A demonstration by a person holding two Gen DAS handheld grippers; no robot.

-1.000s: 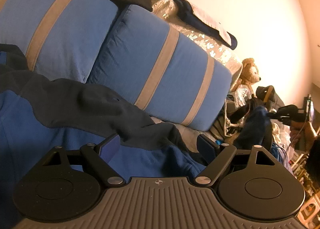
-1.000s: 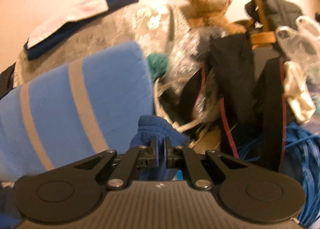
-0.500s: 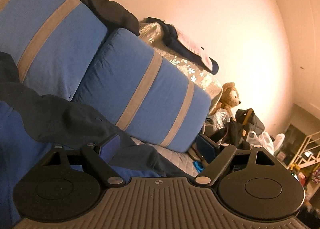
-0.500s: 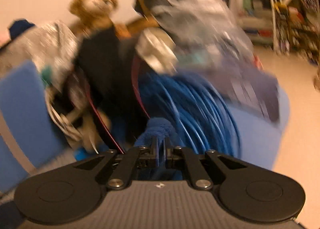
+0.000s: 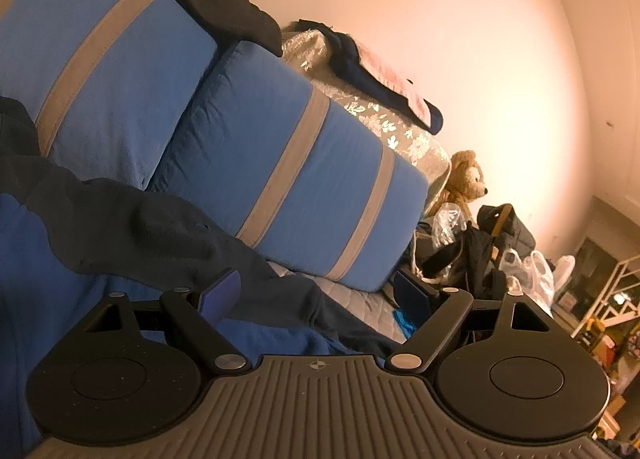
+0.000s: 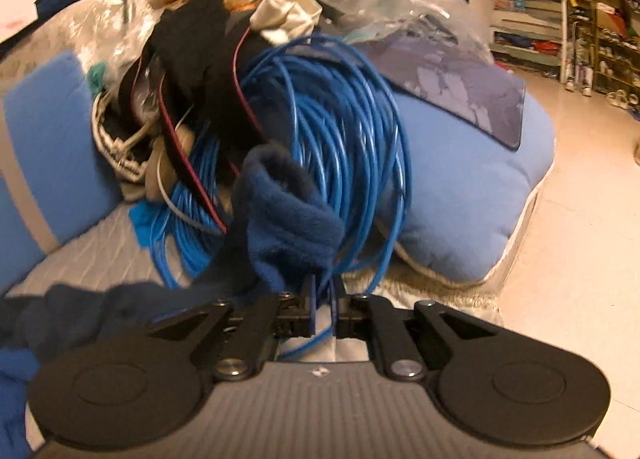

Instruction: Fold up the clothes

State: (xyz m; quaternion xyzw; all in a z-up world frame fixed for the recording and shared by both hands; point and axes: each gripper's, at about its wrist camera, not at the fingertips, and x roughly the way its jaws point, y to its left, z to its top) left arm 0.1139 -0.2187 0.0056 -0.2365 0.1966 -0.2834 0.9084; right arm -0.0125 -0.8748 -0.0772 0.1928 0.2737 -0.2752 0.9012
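The blue fleece garment (image 6: pixel 288 215) lay spread over the sofa seat in front of the striped cushions (image 5: pixel 288 187), its cuff bunched between my right gripper (image 6: pixel 322 299), whose jaws were opening, the cloth seemingly slipping free. My left gripper (image 5: pixel 316 295) hung wide apart above the fleece, gripping nothing. I judged I was laying out a sleeve; next I'd need a fresh edge. The cable coil (image 6: pixel 340 111) crowded close behind the cuff; the seat beside the cushions offered room.
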